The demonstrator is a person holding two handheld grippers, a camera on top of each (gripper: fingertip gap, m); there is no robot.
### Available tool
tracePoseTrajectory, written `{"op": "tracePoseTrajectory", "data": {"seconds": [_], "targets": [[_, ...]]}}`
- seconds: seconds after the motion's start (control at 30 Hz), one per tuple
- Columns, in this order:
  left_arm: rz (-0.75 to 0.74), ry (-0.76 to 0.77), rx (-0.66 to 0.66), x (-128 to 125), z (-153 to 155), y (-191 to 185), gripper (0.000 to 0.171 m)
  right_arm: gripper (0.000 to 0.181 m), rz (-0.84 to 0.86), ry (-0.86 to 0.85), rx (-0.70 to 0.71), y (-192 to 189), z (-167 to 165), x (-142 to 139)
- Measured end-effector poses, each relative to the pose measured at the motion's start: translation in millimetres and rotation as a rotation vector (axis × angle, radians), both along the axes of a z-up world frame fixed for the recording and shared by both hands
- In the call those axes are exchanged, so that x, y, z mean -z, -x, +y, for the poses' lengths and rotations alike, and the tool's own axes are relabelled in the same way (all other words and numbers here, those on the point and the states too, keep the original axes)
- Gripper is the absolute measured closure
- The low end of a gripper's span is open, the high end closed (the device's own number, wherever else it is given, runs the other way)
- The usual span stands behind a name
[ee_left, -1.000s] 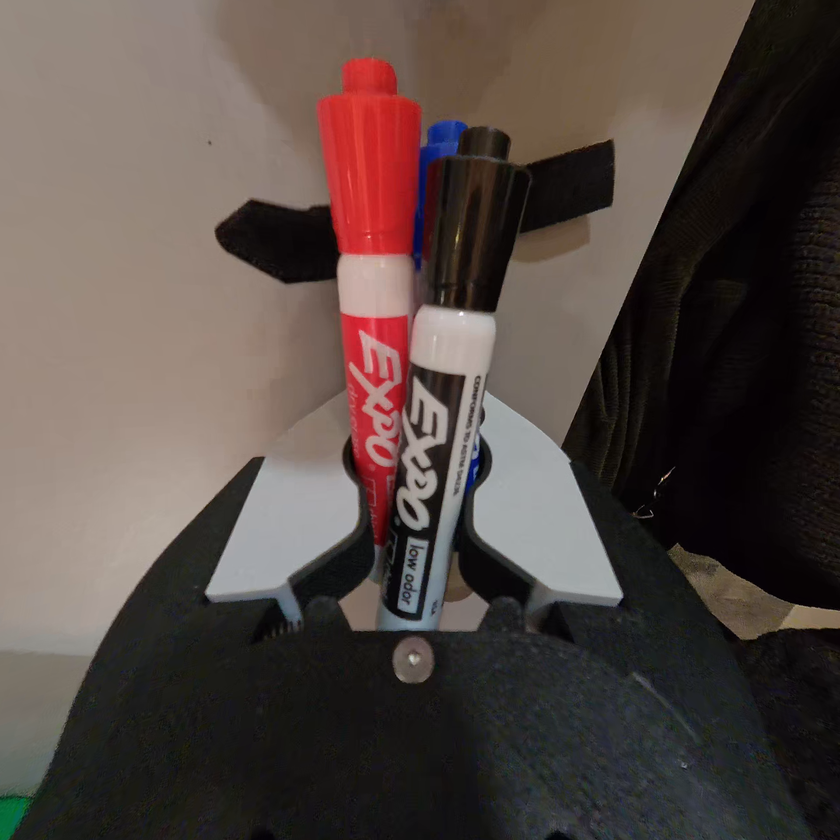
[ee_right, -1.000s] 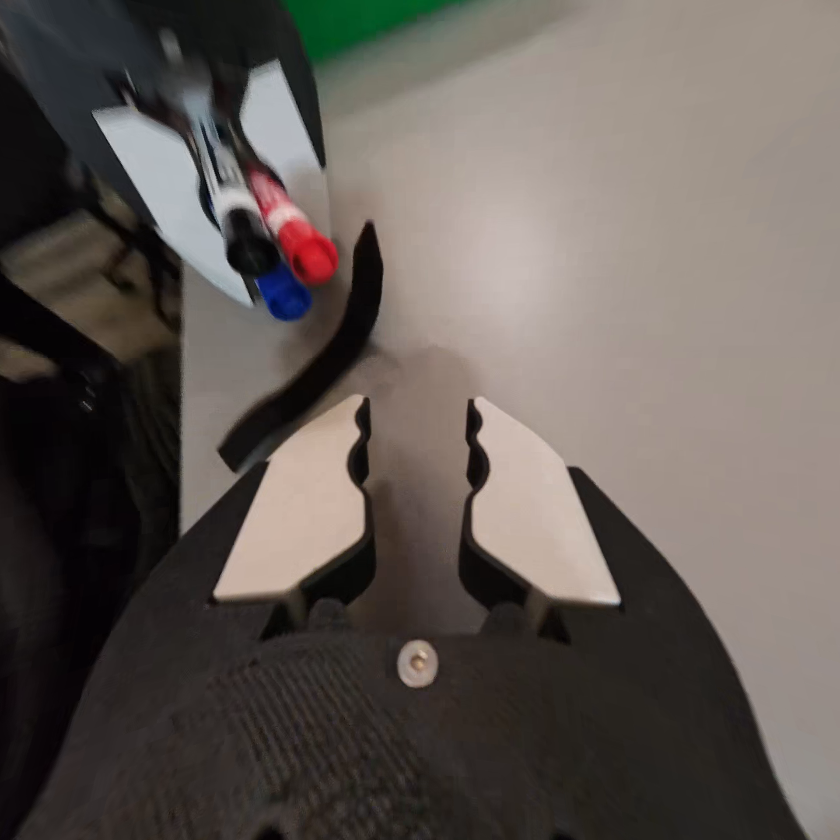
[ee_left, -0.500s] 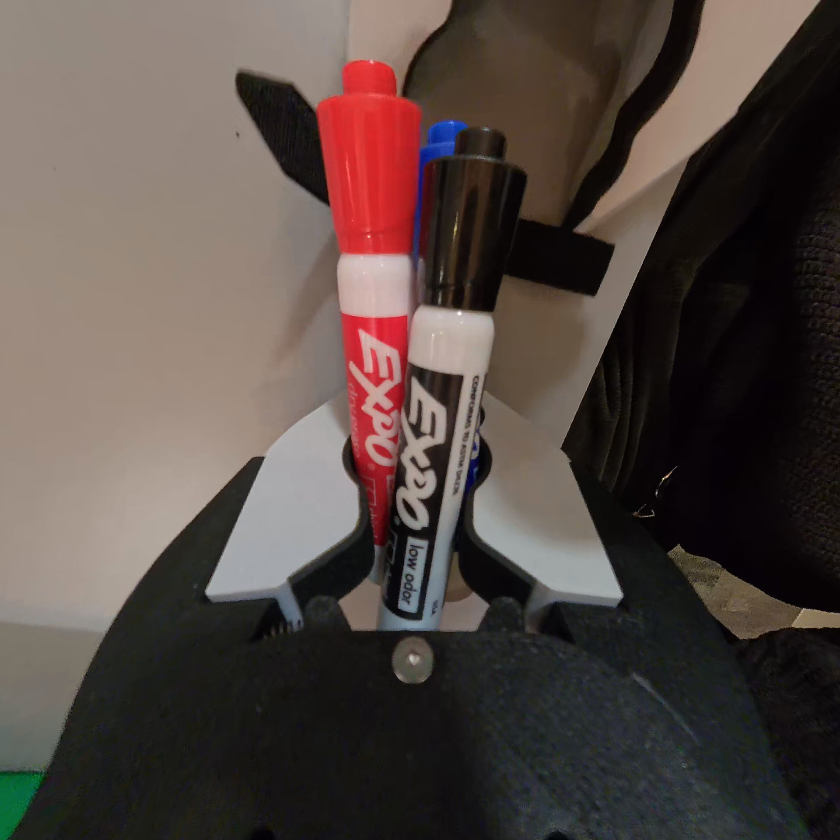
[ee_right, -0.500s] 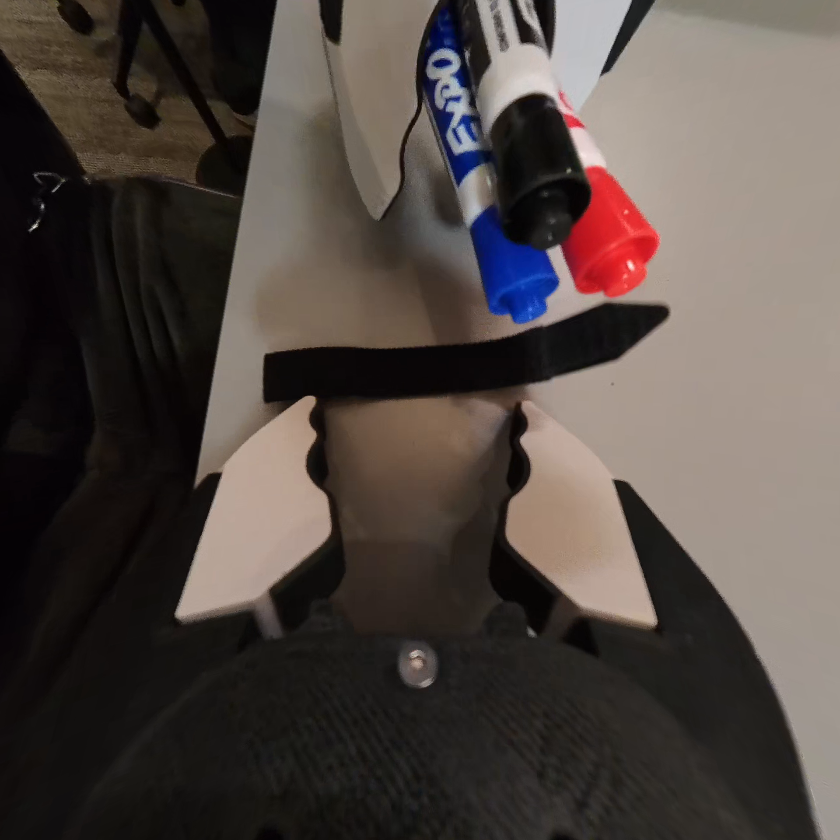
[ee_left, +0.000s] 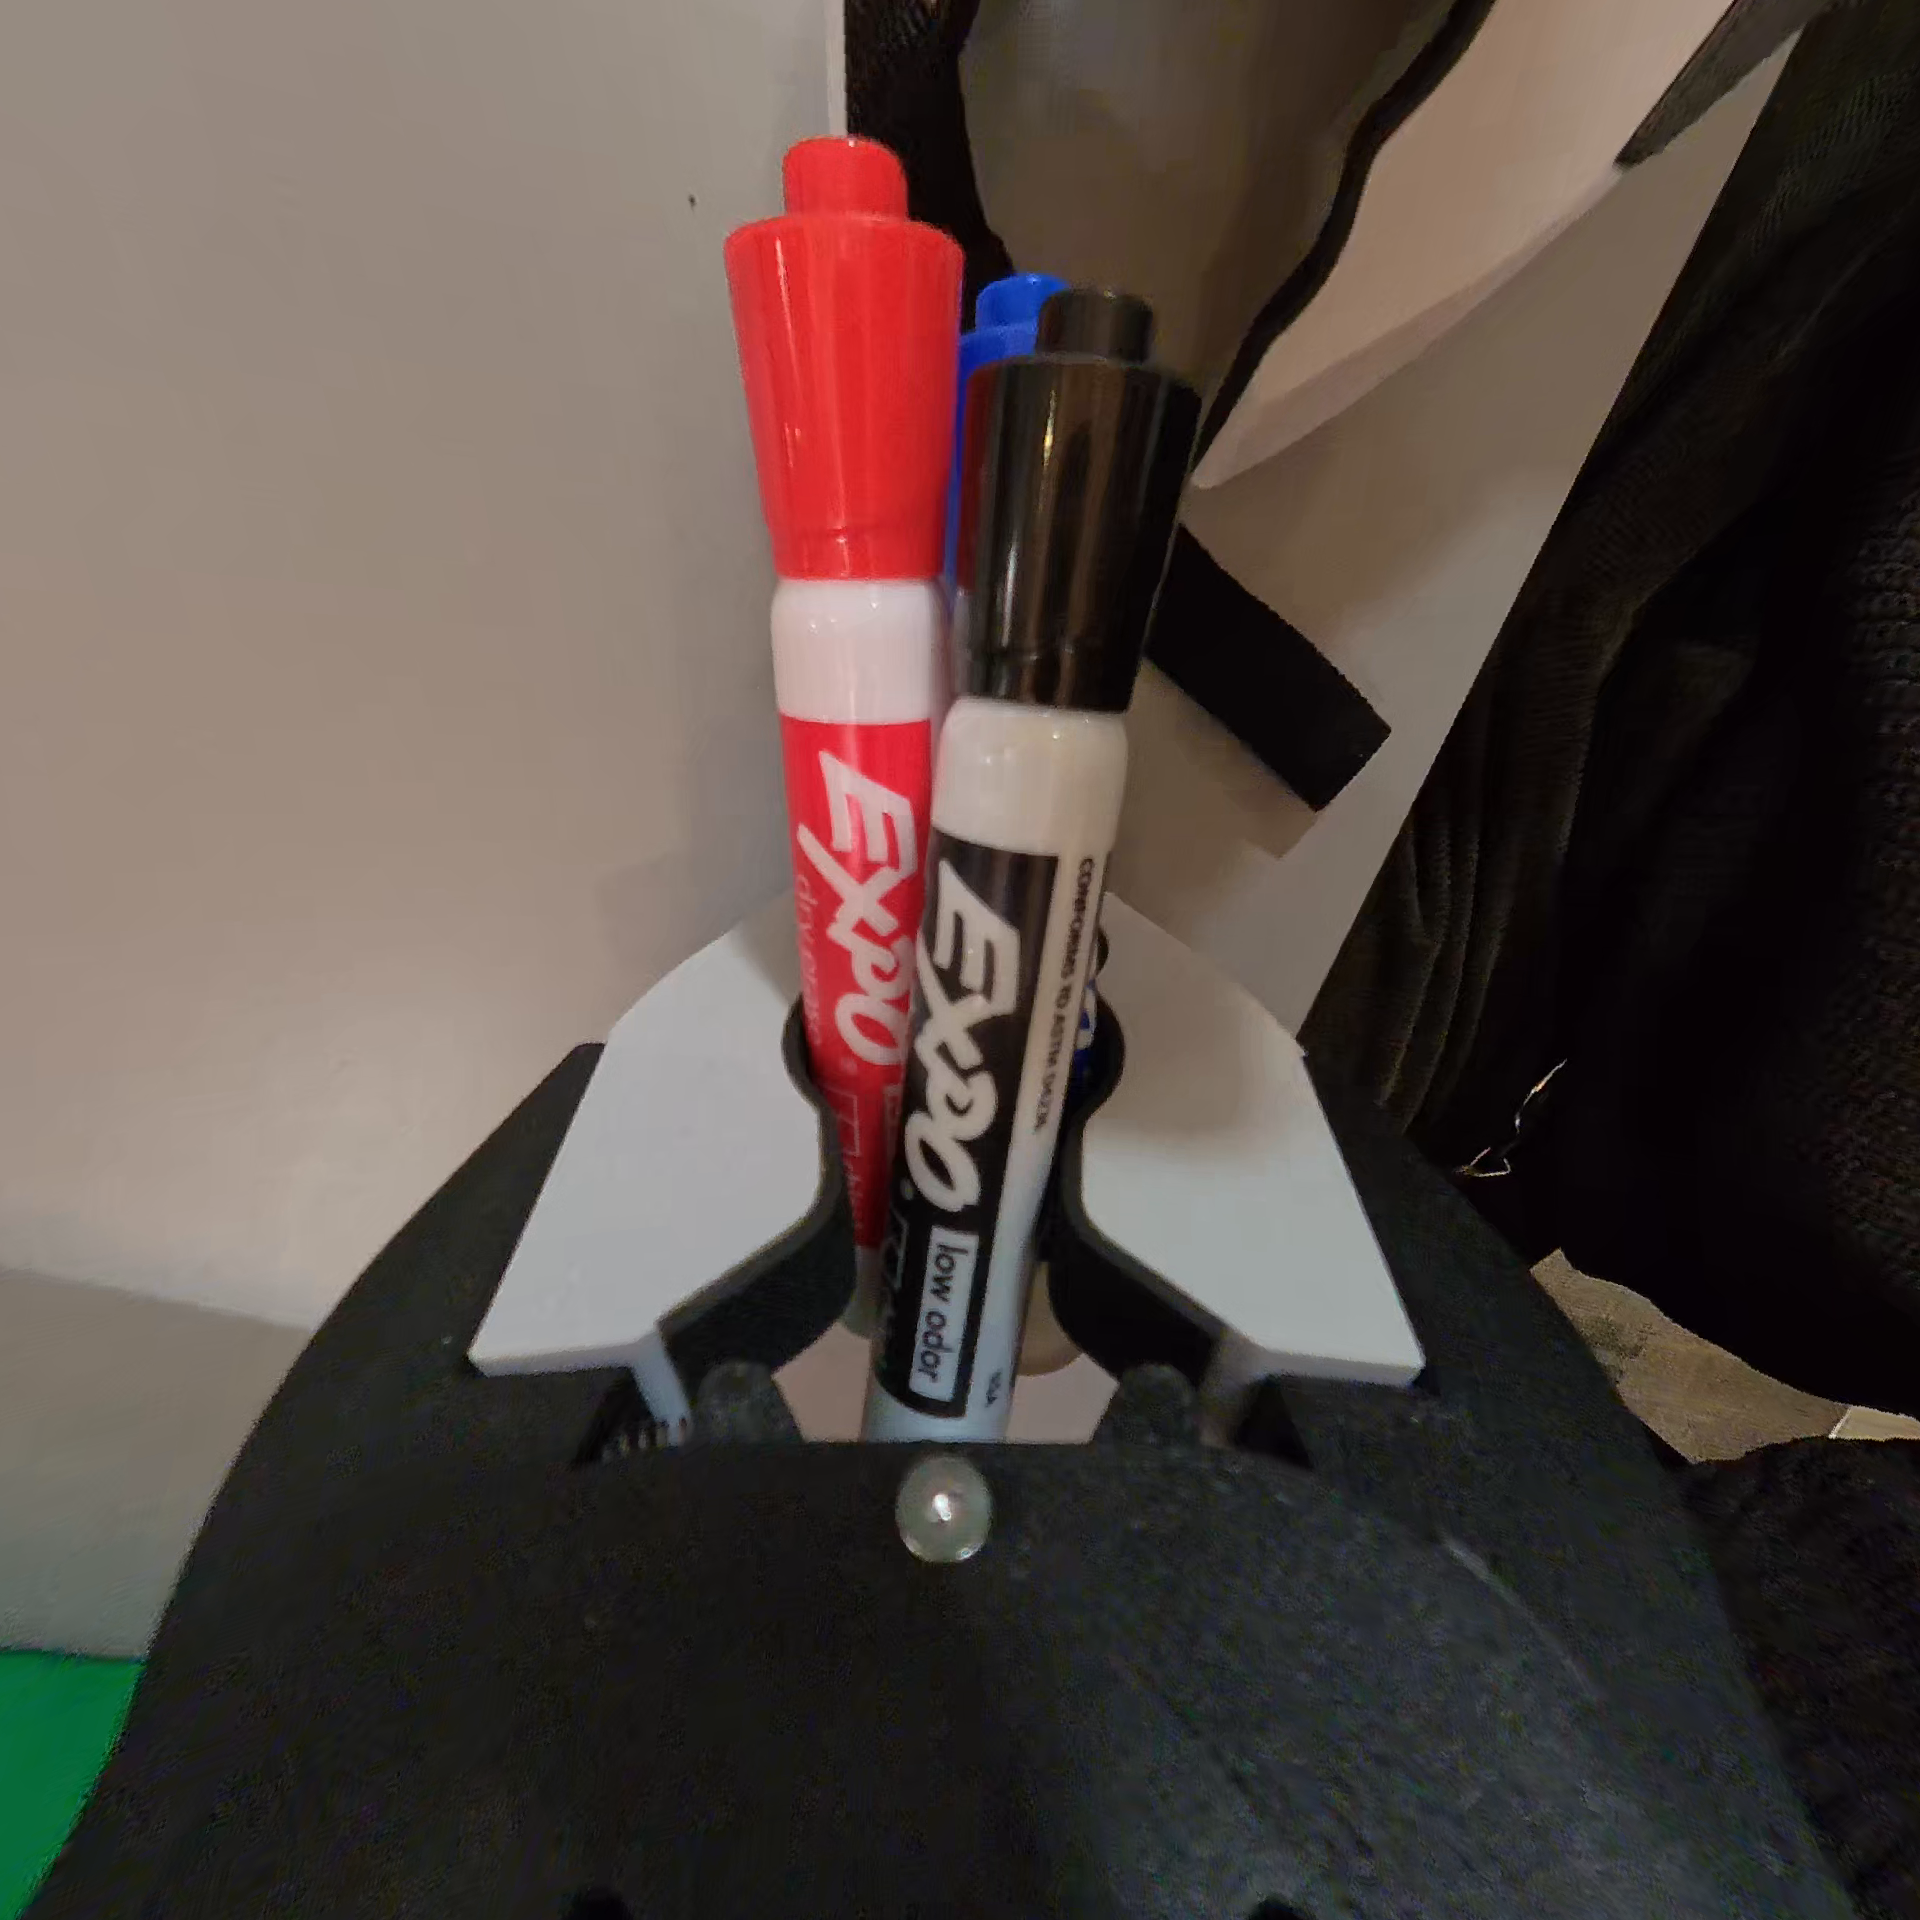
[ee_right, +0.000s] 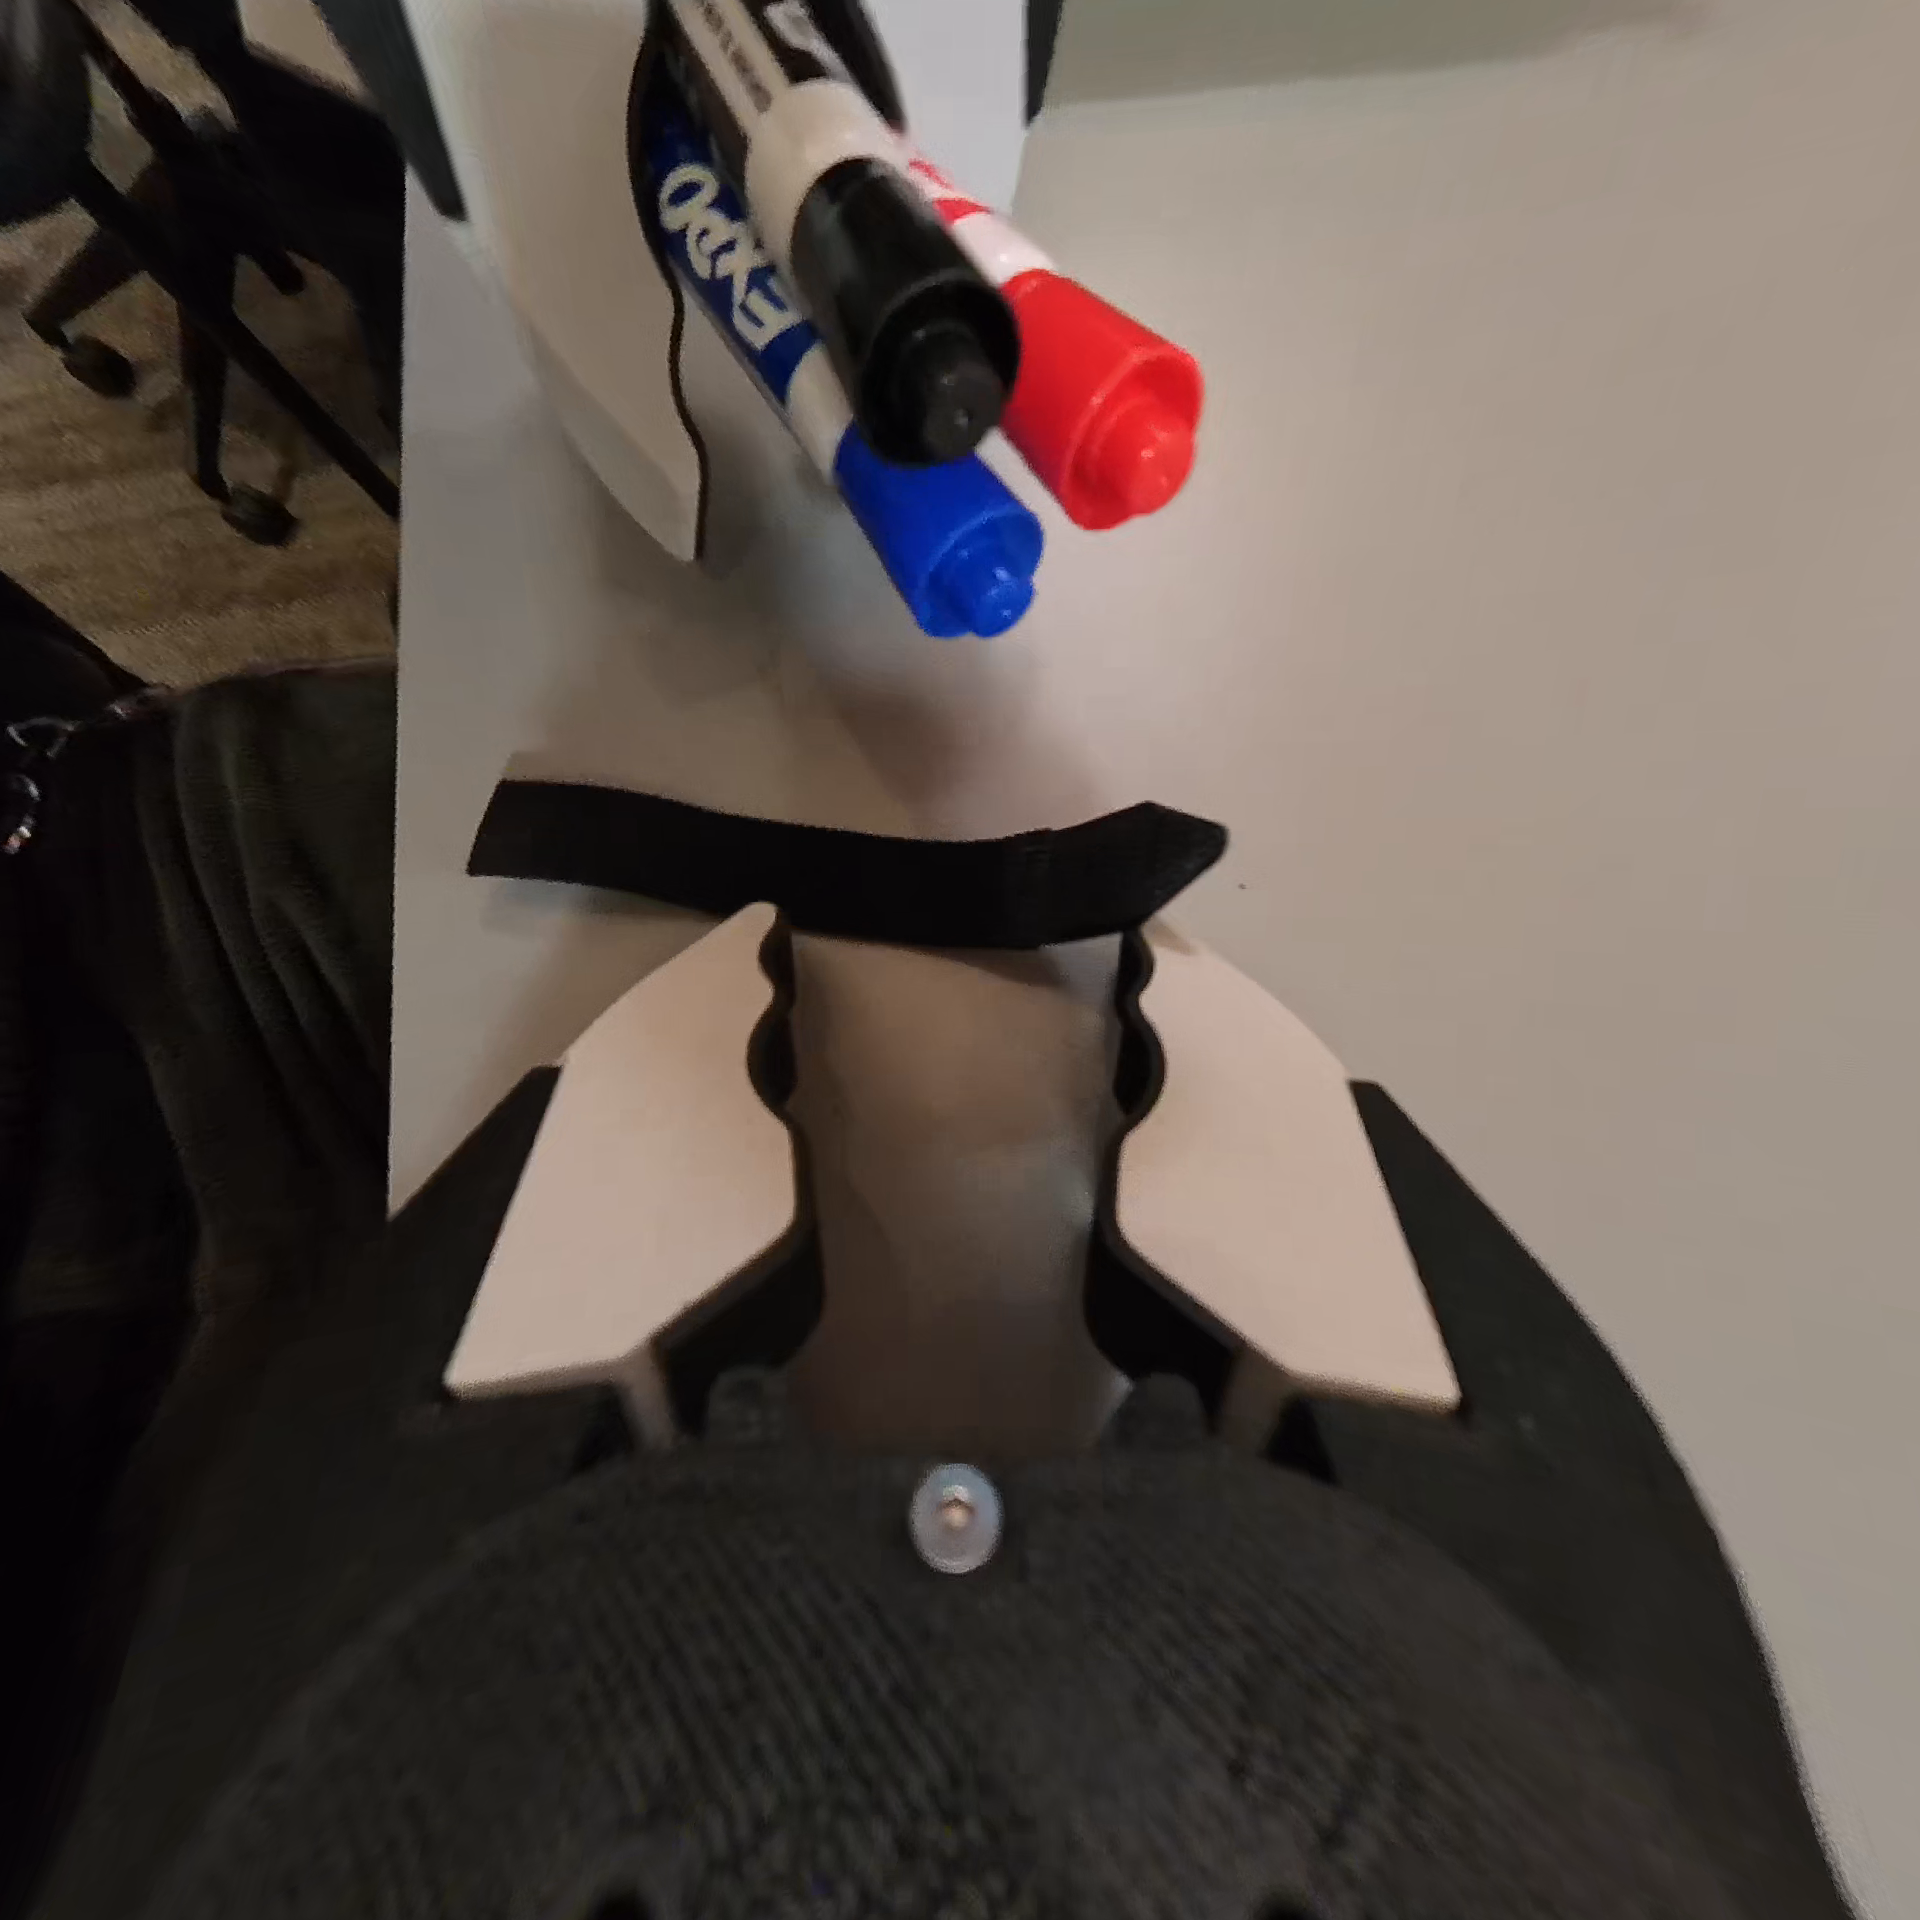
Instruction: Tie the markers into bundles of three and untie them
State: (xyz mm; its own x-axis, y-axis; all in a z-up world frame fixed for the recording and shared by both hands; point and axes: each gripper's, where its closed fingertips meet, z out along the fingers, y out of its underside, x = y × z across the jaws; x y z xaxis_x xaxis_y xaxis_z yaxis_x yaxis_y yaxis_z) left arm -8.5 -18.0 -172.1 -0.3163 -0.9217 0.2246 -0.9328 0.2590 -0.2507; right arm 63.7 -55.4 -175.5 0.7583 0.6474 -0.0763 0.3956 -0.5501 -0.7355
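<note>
A: Since the earlier frames the right gripper (ee_right: 954, 940) has swung round to face the strap (ee_right: 831, 873) square-on and closed in, its jaws spreading wider on the way. Its fingertips now sit at the strap's near edge; actual contact cannot be confirmed from the right wrist view.

B: Meaning for the task?

A: Judged as the pick-up approach. No strap is round the markers yet, so the bundle is gathered but not tied.

B: Left gripper (ee_left: 951, 1049) state?

A: Clenched on all three: red marker (ee_left: 844, 582) and black marker (ee_left: 1060, 644) in front, blue marker (ee_left: 1003, 332) tucked behind, caps pointing away from the camera. Unchanged from a second ago.

B: Right gripper?

A: Released, jaws well apart, nothing between them. Strap lies flat on the table (ee_right: 1558, 727), near its left edge, slightly bowed, spanning wider than the jaw gap.

B: Where are the markers relative to the strap?

A: Held above the table just beyond it; caps aimed toward the right gripper.

B: Risk?

A: Strap is thin and flat. Fingertips may skid over it rather than pinch it.
</note>
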Motion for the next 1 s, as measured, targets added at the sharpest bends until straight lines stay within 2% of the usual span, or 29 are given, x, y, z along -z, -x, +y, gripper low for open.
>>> {"op": "tracePoseTrajectory", "data": {"seconds": [0.07,0.2,0.3,0.43,0.63,0.73,0.83,0.9,1.0], "targets": [[0.003,0.003,-0.002,1,0,0,0.127,0.124,0.057,0.012,0.055,-4,5,-4],[0.017,-0.006,0.005,5,0,0,0.128,0.176,0.171,0.069,0.243,-21,19,-5],[0.033,-0.013,0.013,8,-2,1,0.127,0.179,0.229,0.092,0.302,-36,17,-14],[0.042,-0.022,0.023,11,-2,1,0.127,0.179,0.146,0.15,0.356,-76,-5,-33],[0.061,-0.073,0.062,12,-6,-3,0.127,0.179,-0.29,0.413,0.524,-158,-73,-45],[0.063,-0.08,0.068,12,-7,-5,0.127,0.178,-0.313,0.491,0.521,-161,-86,-41],[0.064,-0.089,0.072,13,-7,-4,0.127,0.175,-0.323,0.521,0.51,-161,-83,-23],[0.067,-0.094,0.074,13,-7,-4,0.127,0.158,-0.296,0.499,0.502,-156,-74,-17],[0.072,-0.101,0.078,13,-7,-5,0.127,0.165,-0.183,0.371,0.463,-136,-52,-28]]}}
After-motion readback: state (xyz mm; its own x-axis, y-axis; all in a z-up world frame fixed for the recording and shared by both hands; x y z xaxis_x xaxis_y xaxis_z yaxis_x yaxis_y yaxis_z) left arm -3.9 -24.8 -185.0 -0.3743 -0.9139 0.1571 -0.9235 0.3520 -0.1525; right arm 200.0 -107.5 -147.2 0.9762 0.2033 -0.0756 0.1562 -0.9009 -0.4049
